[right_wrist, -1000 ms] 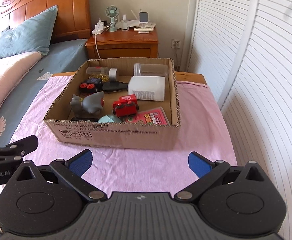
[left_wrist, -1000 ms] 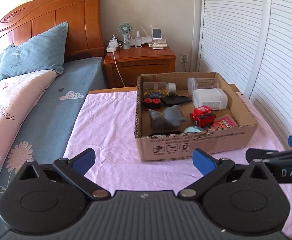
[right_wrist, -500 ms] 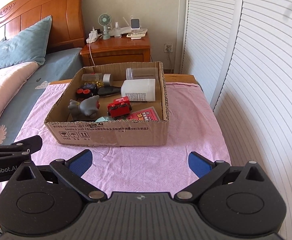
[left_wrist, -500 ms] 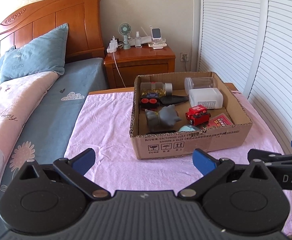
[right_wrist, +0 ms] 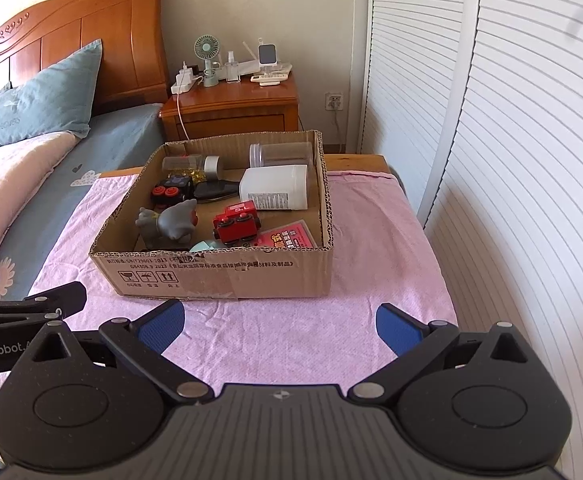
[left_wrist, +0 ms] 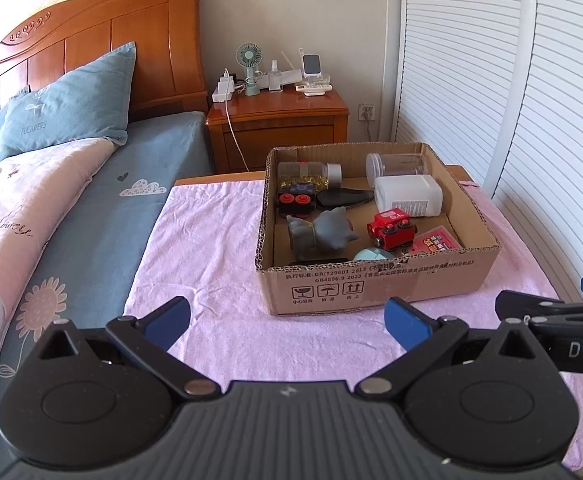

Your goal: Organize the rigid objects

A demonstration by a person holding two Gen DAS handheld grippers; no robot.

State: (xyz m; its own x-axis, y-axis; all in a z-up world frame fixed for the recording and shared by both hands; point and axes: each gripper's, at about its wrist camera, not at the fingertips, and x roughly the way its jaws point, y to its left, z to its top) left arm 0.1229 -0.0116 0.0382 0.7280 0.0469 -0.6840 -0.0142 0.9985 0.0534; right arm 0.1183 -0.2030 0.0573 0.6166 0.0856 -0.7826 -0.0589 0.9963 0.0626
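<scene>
Cardboard box (left_wrist: pixel 375 284) holds two jars, two toy trains; both grippers' jaws apart, empty.

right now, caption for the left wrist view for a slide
Open left gripper facing a cardboard box of toys and jars.

The cardboard box's (left_wrist: pixel 375 284) near wall is hiding most of a pale blue round thing (left_wrist: pixel 372 255) and a flat black item (left_wrist: pixel 318 261). The right claw (left_wrist: pixel 563 312) is running off the left view's edge. Print on the white bottle's (right_wrist: pixel 275 192) label is staying too small to read.
</scene>
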